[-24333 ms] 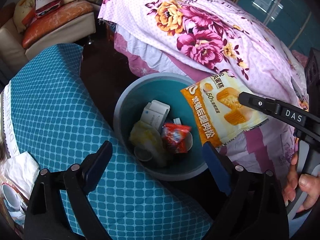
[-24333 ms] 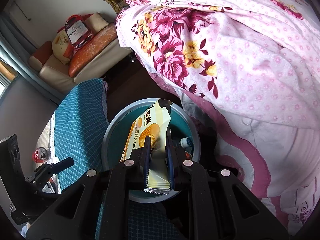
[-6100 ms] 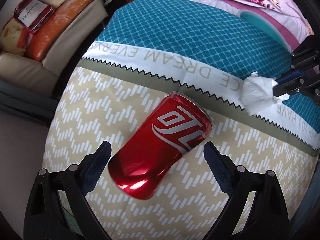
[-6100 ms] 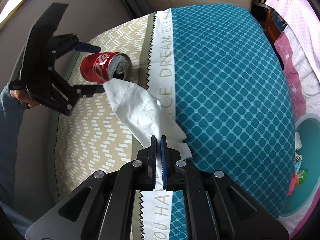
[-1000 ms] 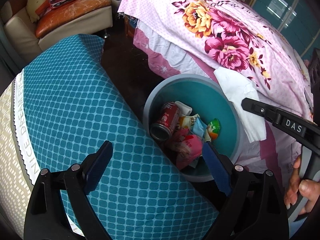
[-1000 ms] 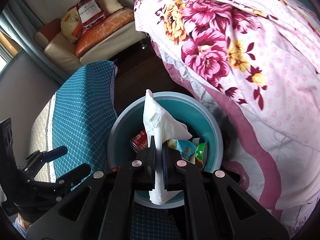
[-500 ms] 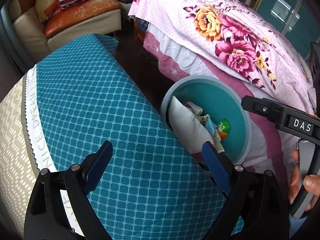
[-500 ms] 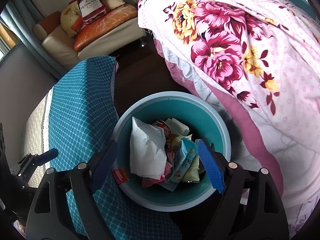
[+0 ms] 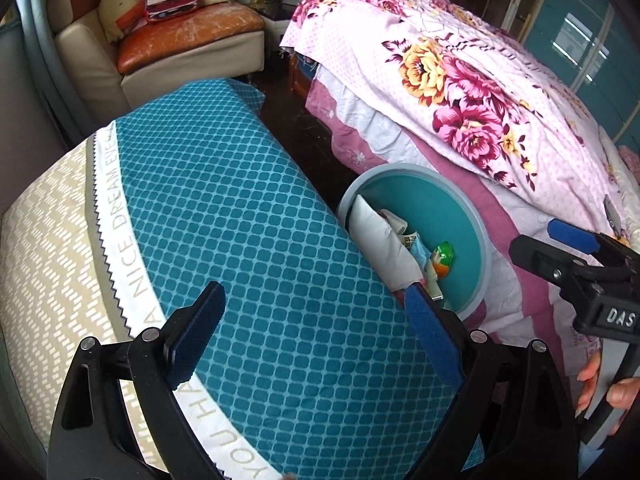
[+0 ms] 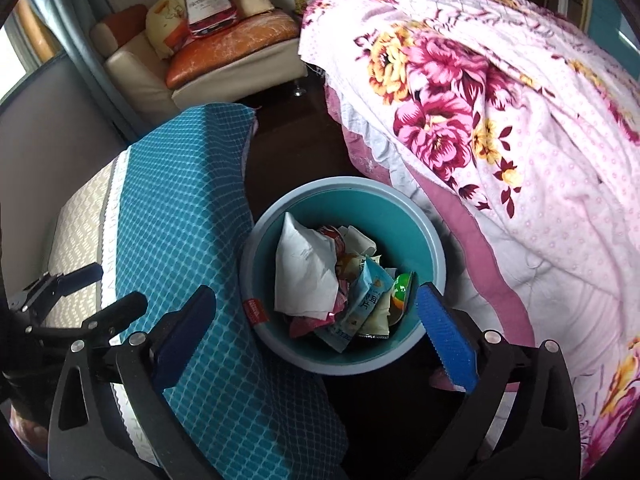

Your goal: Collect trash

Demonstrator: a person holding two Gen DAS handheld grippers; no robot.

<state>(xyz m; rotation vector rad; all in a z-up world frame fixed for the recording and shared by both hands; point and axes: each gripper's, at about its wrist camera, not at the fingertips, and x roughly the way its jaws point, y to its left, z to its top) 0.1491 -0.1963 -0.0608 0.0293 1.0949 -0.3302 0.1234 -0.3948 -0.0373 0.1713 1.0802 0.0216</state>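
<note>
Left claw (image 9: 316, 334): jaws wide apart, empty, over the teal-patterned tabletop (image 9: 224, 216).
Trash bin (image 10: 434, 240): on the floor between tabletop and bed (image 10: 520, 128).
White tissue (image 10: 304, 276): in the bin's left side, atop wrappers (image 10: 368, 300).
Right claw (image 10: 314, 334): jaws spread, empty, above the bin.

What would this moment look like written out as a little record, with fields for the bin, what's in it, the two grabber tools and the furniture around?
bin: round blue bin on the dark floor, between table and bed
contents: white tissue on top, snack wrappers, green-and-orange item
left gripper: open, holding nothing, over the table
right gripper: open, holding nothing, over the bin
table: teal checked cloth
bed: pink floral blanket
background: sofa with cushions
</note>
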